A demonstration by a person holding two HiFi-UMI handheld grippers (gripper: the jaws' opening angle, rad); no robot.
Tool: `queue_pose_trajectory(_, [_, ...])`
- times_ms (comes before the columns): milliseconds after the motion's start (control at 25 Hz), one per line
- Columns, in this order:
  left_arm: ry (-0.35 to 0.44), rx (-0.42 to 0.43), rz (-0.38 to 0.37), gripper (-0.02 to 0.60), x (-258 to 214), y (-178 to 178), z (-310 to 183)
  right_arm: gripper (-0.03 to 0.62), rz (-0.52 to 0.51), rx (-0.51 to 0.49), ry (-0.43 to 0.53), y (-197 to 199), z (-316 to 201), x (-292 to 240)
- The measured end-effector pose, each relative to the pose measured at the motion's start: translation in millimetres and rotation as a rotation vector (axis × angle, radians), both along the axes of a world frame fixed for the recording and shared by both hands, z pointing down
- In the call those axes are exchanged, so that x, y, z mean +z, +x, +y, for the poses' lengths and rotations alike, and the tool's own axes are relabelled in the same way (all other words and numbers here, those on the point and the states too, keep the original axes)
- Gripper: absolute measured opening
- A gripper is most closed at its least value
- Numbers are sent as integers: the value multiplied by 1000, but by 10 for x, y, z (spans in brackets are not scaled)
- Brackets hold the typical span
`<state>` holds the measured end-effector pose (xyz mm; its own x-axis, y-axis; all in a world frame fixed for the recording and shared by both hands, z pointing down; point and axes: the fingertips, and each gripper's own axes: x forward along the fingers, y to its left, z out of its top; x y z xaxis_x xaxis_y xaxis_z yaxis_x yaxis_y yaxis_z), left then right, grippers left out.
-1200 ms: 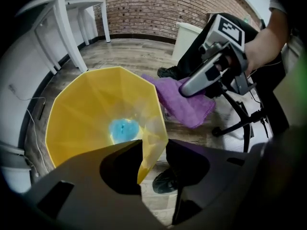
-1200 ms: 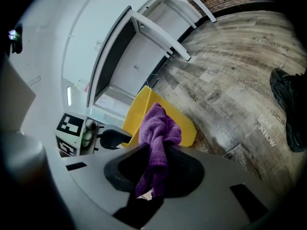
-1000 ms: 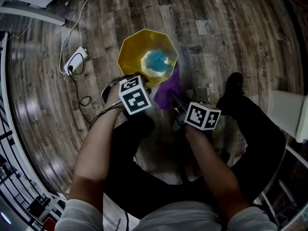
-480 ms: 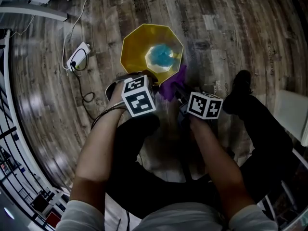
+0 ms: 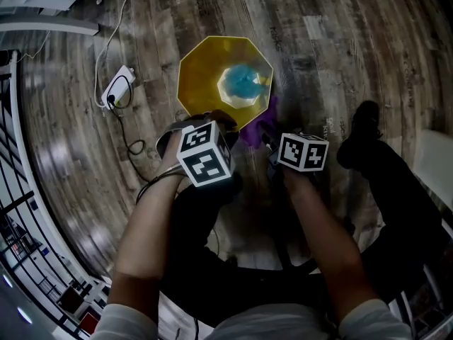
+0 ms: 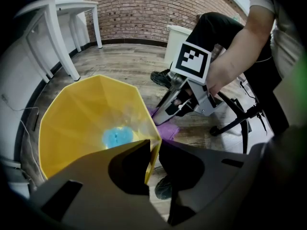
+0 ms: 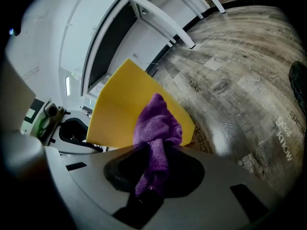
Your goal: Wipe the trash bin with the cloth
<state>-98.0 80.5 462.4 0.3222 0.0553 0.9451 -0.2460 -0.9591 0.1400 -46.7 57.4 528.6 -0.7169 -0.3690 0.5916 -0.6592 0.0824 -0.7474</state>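
**Item 1, upper left of the head view:** white power adapter (image 5: 115,88) with its cable, on the wood floor (image 5: 340,41). It plays no part in the task.

**Item 2, upper centre:** yellow trash bin (image 5: 202,69), upright and open, with a blue patch (image 5: 243,83) at its bottom.

**Item 3, left claw (image 6: 153,145):** your jaws have just been closing and now pinch the bin's near rim, the wall between them.

**Item 4, just right of that rim:** purple cloth (image 7: 156,126), bunched and clamped in your right claw (image 7: 156,152). It sits at the bin's outer wall; whether it touches I cannot confirm.

**Step in hand, as I judge it:** the bin is steadied and the cloth is brought up for wiping.

**Next move:** press the cloth flat on the wall and drag it along. Hold the rim firmly, since the bin looks light enough to tip.
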Motion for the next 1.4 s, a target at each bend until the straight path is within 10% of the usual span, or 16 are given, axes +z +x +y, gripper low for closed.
queue_pose_trajectory(1400, [-25,-119,33,52,-37,199,-118,89,247,-139,-183,-107,-188,1525])
